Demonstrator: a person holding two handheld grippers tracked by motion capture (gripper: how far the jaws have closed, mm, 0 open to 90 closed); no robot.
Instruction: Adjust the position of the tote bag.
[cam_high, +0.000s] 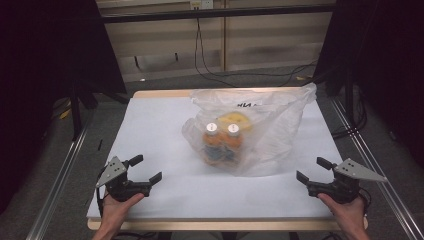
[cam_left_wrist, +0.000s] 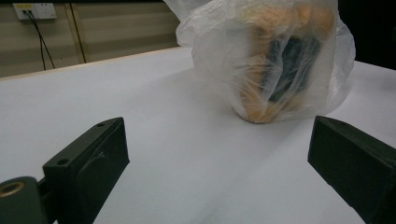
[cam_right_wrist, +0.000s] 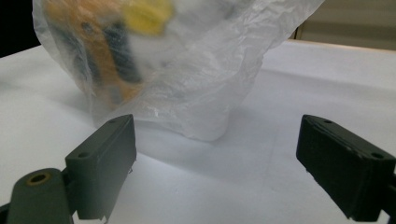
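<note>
One clear plastic bag (cam_high: 260, 131) is sitting a little right of the middle of the white tabletop (cam_high: 150, 130), its far side reaching toward the tabletop's far edge. Inside it, two orange bottles (cam_high: 222, 142) with white caps are standing side by side, and one yellow item (cam_high: 234, 118) is lying just behind them; what it is cannot be told through the plastic.

Two tools are being held near the tabletop's near edge, one in each hand. The left tool (cam_high: 145, 170) is hovering by the near left corner with its jaws spread wide and nothing between them. The right tool (cam_high: 311, 170) is hovering by the near right corner, likewise spread wide and empty. Both are pointing inward toward the bag and are well apart from it.

In the left gripper view the bag (cam_left_wrist: 266, 60) is standing beyond the open jaws with bare white surface in between. In the right gripper view the bag (cam_right_wrist: 187, 70) is looming nearer, its crumpled lower edge resting on the surface just past the jaws. The tabletop's left half is lying open.
</note>
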